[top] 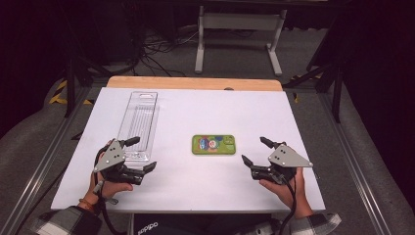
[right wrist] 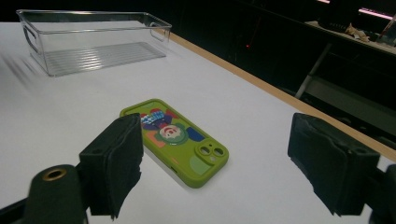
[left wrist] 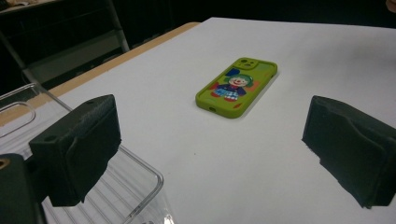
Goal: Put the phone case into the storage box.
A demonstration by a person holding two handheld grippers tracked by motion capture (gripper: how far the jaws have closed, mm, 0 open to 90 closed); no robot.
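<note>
Both pairs of fingers stand wide apart and hold nothing. In the high view the left gripper [top: 140,154] sits at lower left with one finger [top: 131,141] over the near end of the clear plastic bin [top: 139,117], and the right gripper [top: 257,151] sits at lower right, pointed inward. Between them, at the centre of the frame, the green phone case [top: 213,144] lies flat on the white tabletop [top: 195,186], camera cutouts and clown print facing up, well apart from both grippers and from the bin.

The case is thin and lies flush on the tabletop, so the likeliest failure is a grasp from above that only skates over its rounded edges and pushes it along the smooth sheet instead of lifting it. Fingers closing on the long sides off-centre could let it pivot and drop. A soft case may also bow under a hard squeeze and pop free.

The left finger near the bin's rim could knock or drag that light bin if the hand swings right carelessly.
</note>
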